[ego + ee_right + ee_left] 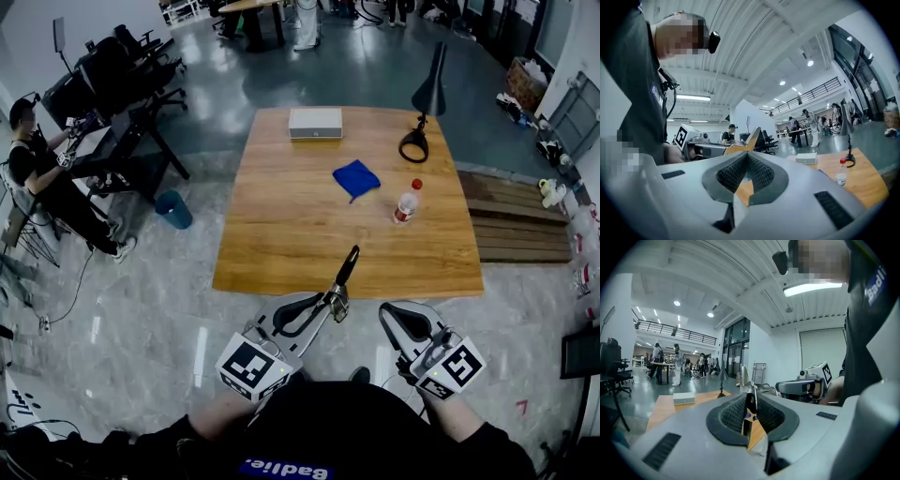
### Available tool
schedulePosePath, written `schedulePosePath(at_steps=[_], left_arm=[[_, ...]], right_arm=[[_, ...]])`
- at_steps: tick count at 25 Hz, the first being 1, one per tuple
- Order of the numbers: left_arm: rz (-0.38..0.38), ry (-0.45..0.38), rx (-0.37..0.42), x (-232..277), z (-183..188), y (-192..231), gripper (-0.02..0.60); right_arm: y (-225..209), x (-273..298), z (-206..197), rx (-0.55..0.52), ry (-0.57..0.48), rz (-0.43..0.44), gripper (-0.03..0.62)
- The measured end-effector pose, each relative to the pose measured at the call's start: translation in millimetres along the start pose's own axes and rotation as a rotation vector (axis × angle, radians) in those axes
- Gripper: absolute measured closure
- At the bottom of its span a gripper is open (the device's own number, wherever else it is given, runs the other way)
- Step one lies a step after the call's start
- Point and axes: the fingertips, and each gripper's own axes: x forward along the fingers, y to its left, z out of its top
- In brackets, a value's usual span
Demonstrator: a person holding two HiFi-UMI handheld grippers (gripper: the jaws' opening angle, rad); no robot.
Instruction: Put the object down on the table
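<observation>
My left gripper [328, 302] is shut on a slim tool with a black handle [347, 267]. It hangs just in front of the near edge of the wooden table [281, 216], and the tool slants up so that its tip reaches over that edge. In the left gripper view the thin dark tool [751, 401] stands upright, pinched between the two pads of the left gripper [750, 404]. My right gripper [389, 316] is to the right of it, also off the table, shut with nothing in it. The pads of the right gripper [746, 158] meet at the tip.
On the table lie a blue cloth [356, 178], a bottle with a red cap [406, 202], a black desk lamp [422, 103] and a white box [315, 123] at the far edge. A seated person [37, 178], office chairs and a blue bin [174, 209] are at left.
</observation>
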Motion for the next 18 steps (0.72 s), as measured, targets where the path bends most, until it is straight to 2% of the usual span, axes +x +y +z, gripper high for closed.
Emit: schedulePosePath(at_steps=[10,18], left_arm=[[0.034,0.011,0.006,26.4,5.0,-9.0,0.523],[0.105,0.025,0.038,54.4,4.1,-17.0,0.523]], right_arm=[[-21.3,-14.3,1.8,0.033,-0.021,0.039,0.589],[-42.6,-33.6,2.7,0.033,-0.036,0.109,0.589]])
